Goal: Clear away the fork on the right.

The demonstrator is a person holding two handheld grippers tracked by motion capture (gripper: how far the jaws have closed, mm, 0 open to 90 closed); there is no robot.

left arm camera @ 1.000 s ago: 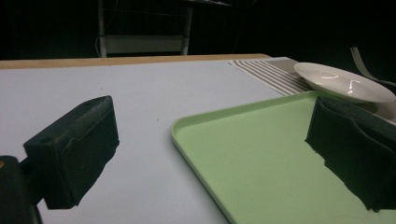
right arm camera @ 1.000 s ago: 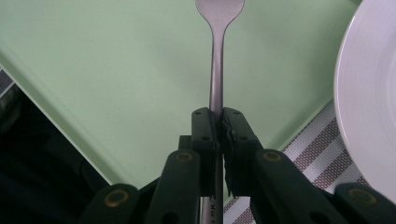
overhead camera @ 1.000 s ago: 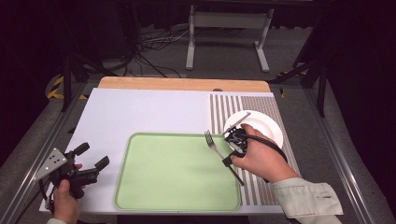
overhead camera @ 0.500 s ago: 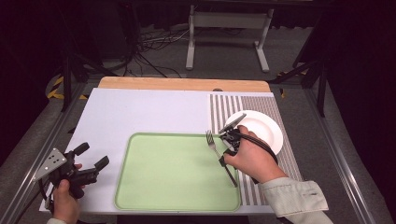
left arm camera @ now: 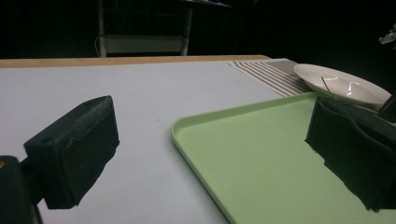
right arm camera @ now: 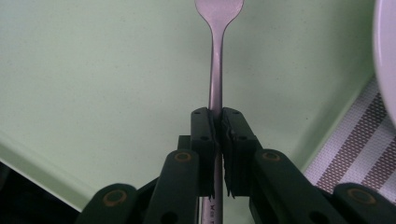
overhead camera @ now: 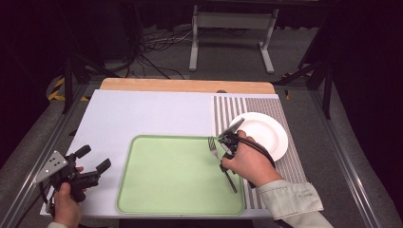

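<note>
A metal fork (overhead camera: 215, 146) is held over the right part of the green tray (overhead camera: 157, 199). My right gripper (overhead camera: 229, 144) is shut on its handle. In the right gripper view the two black pads clamp the fork (right arm camera: 215, 70) at mid-handle, and the tines point away over the tray (right arm camera: 93, 70). The right gripper (right arm camera: 218, 135) points down at the tray. My left gripper (overhead camera: 93, 158) rests at the table's front left, off the tray, jaws open with nothing between them. In the left gripper view the left gripper (left arm camera: 210, 154) faces the tray's rim (left arm camera: 187, 135).
A white plate (overhead camera: 263, 133) sits on a striped placemat (overhead camera: 228, 109) right of the tray; the plate (left arm camera: 341, 86) is bare. A pale mat (overhead camera: 142, 114) covers the table, with a wooden strip (overhead camera: 185, 85) along the far edge. Stand legs and cables lie on the floor beyond.
The right hand has sunk and shifted slightly left with the fork, coming lower over the tray's right side. The left gripper has stayed in place.
</note>
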